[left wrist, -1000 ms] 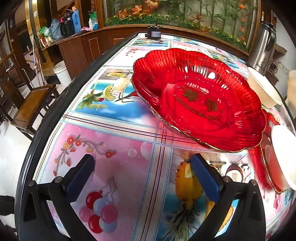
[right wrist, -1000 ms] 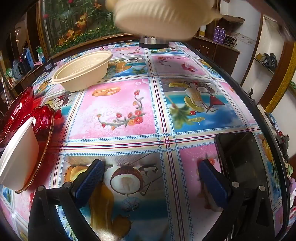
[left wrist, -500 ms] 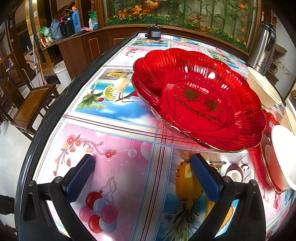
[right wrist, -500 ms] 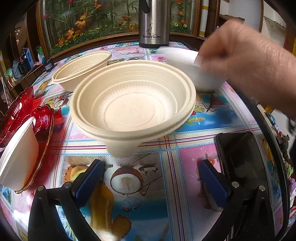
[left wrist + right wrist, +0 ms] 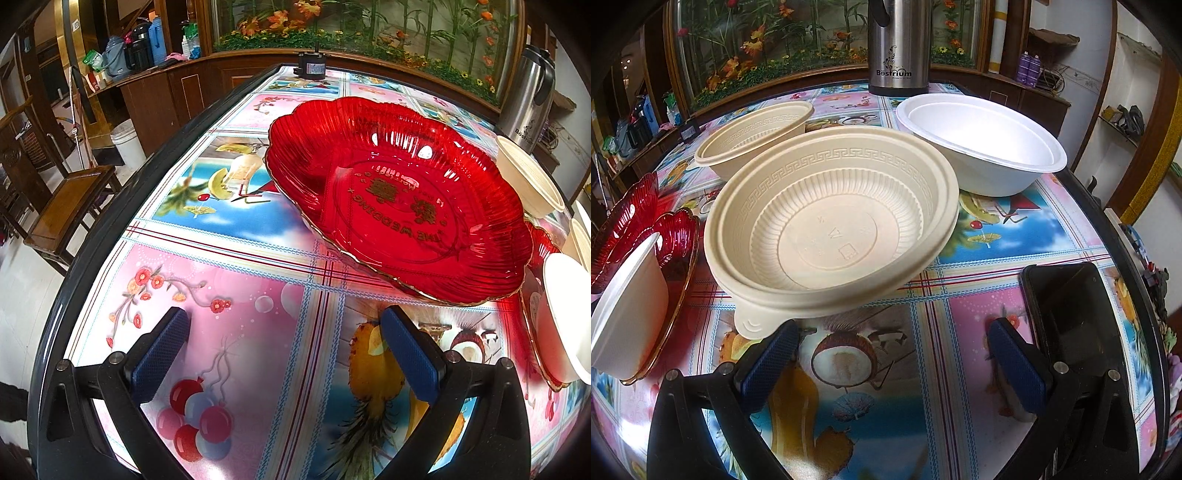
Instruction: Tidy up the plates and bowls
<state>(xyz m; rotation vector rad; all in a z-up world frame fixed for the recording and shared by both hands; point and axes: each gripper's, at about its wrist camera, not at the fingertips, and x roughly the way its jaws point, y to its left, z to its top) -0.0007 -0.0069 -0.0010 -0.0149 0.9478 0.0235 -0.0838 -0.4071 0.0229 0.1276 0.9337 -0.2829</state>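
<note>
In the left wrist view a large red glass plate (image 5: pixel 399 195) lies on the table ahead of my open, empty left gripper (image 5: pixel 284 350). A smaller red plate (image 5: pixel 535 321) at the right edge holds a white bowl (image 5: pixel 569 314). In the right wrist view a beige bowl (image 5: pixel 831 225) sits just ahead of my open, empty right gripper (image 5: pixel 890 358). A second beige bowl (image 5: pixel 757 136) stands behind it to the left, and a white foam bowl (image 5: pixel 982 140) to the right. The small red plate (image 5: pixel 677 236) with its white bowl (image 5: pixel 628 310) is at the left.
A steel thermos (image 5: pixel 899 48) stands at the far table edge. A black phone (image 5: pixel 1075 325) lies right of my right gripper. A wooden chair (image 5: pixel 62 206) stands off the table's left side. A small black device (image 5: pixel 310 68) sits at the far end.
A hand set a beige bowl and a white foam bowl on the table before my right gripper, then withdrew. Both grippers have stayed still.
</note>
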